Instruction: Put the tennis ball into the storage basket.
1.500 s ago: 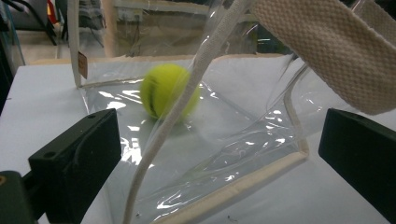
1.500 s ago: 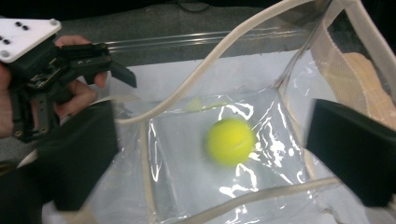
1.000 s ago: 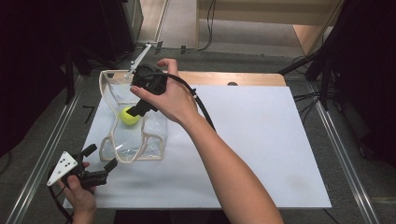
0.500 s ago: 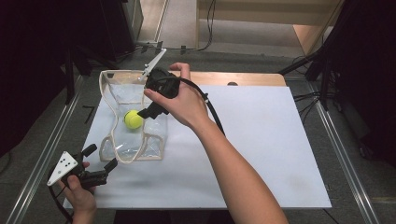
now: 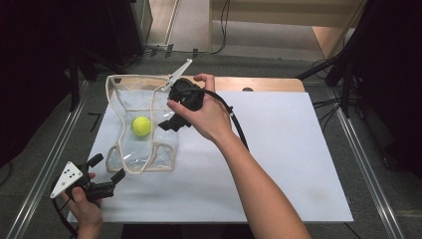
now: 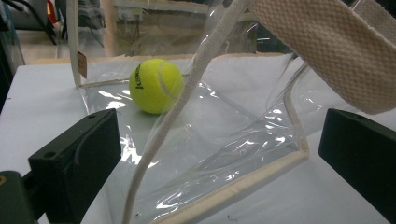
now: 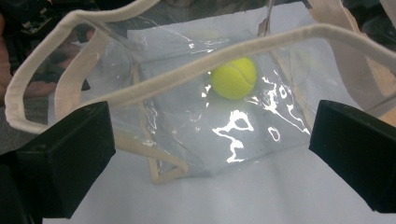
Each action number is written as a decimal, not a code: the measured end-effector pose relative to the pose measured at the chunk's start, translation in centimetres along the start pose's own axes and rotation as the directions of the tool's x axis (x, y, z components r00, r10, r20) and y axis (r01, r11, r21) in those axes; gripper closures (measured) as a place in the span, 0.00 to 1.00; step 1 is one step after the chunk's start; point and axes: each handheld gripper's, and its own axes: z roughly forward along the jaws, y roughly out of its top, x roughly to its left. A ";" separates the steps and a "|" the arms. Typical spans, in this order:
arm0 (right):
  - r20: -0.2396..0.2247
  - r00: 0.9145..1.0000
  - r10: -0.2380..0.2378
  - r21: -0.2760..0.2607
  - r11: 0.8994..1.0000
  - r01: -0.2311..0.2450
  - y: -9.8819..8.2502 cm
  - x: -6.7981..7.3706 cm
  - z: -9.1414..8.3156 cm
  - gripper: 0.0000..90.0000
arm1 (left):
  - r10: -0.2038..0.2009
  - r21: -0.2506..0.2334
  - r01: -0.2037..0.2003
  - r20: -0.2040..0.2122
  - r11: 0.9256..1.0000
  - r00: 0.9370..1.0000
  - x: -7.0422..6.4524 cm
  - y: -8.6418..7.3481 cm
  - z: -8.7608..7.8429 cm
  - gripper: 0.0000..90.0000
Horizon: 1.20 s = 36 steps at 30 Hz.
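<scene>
A yellow tennis ball [image 5: 141,126] lies inside a clear bag [image 5: 149,149] on the white table [image 5: 278,164], both the left gripper [image 5: 107,172] and right gripper [image 5: 171,123] released, so withdrawing slowly should avoid snagging the handles.

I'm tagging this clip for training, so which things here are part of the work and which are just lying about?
In the job:
- clear bag with cream trim
- tennis ball inside it
- right claw, open over the bag
- left claw, open at the bag's near corner

Lying about:
- white table sheet
- cables on the floor beyond the table
</scene>
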 end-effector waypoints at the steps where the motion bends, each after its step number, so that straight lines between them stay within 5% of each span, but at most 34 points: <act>1: 0.001 1.000 0.004 0.001 1.000 -0.004 -0.2 0.0 0.0 0.00 | -0.001 -0.001 0.001 0.000 1.000 1.000 0.0 0.0 0.0 0.00; 36: 0.026 0.997 0.071 -0.034 0.997 -0.070 -7.1 0.2 1.6 0.00 | 0.003 0.003 -0.003 -0.001 1.000 1.000 0.0 0.0 0.0 0.00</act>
